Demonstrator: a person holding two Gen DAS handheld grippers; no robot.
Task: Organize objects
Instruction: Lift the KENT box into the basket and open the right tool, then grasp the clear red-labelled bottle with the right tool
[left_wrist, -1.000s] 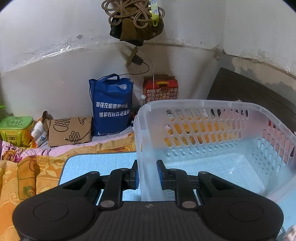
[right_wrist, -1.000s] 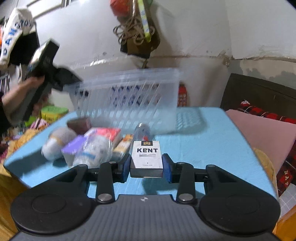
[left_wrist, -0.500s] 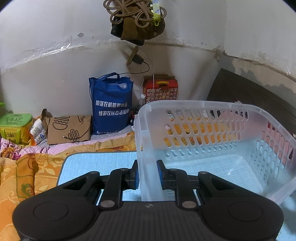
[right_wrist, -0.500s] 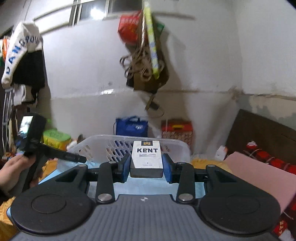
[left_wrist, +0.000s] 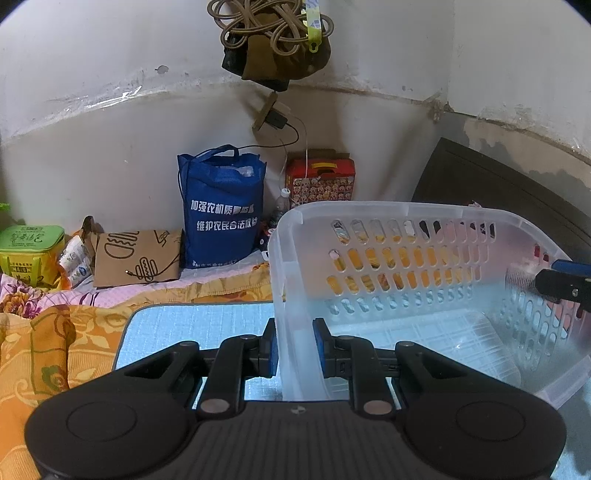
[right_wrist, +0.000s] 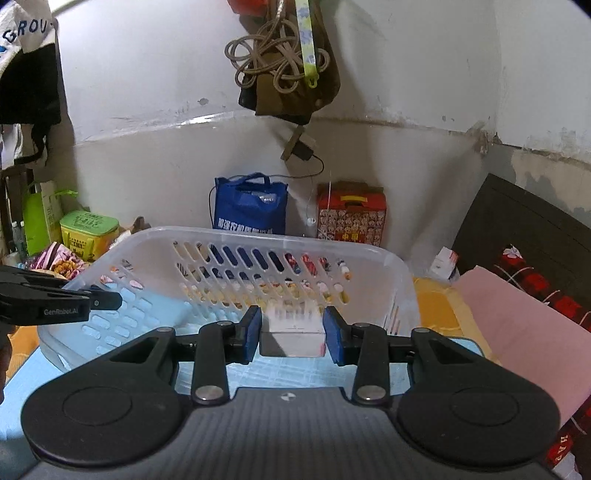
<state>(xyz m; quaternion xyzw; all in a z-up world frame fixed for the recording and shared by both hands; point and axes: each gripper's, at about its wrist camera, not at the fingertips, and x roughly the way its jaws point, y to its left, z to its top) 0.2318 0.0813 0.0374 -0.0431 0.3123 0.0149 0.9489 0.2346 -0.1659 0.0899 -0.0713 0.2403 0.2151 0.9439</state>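
Left hand-held gripper (left_wrist: 294, 347) clamped on basket (left_wrist: 424, 218) wall, steadying light, flexible plastic. Right hand-held gripper (right_wrist: 292, 334) spread apart; small box (right_wrist: 292, 332), blurred, light and stiff, between pads over basket floor. Best pinched across flat faces.

Left gripper (left_wrist: 294, 347) clamped on near wall of translucent plastic basket (left_wrist: 413, 258); basket sits on light-blue mat (left_wrist: 192, 325); right gripper's tip (left_wrist: 565, 280) at basket's right side.

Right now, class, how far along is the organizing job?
Done: nothing yet; the basket looks empty. In hand: the left gripper clamps its wall; a blurred white pack sits between the fingers of the right gripper over the basket, grip unclear. Left: landing that pack.
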